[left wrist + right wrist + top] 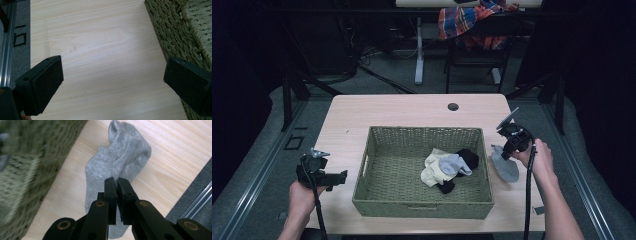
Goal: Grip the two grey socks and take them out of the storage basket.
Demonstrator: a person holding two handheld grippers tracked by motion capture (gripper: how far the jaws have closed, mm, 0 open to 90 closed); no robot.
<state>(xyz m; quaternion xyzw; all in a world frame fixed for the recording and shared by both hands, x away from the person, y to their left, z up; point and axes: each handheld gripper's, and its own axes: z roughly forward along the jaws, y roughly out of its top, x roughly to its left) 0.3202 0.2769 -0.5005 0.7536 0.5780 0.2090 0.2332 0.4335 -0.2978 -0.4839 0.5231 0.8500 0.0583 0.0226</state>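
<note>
A grey sock (117, 157) lies on the wooden table (412, 110) just right of a green woven basket (422, 202). In the high view the grey sock (505, 166) lies flat, with its upper end raised toward my right gripper (504, 151). My right gripper (117, 180) has its jaws pressed together over the sock's middle and seems to pinch a fold of it. My left gripper (338, 177) hovers left of the basket. In its own view my left gripper (112, 82) is open over bare wood. Inside the basket lie a cream sock (432, 172), a pale blue-grey one (454, 164) and a black one (469, 157).
The basket's wall (180, 37) runs beside my left gripper's right jaw, and the basket (30, 170) also rises left of the grey sock. The table's right edge is close to the sock. A cable hole (453, 106) sits at the table's far side, with a chair (477, 40) behind.
</note>
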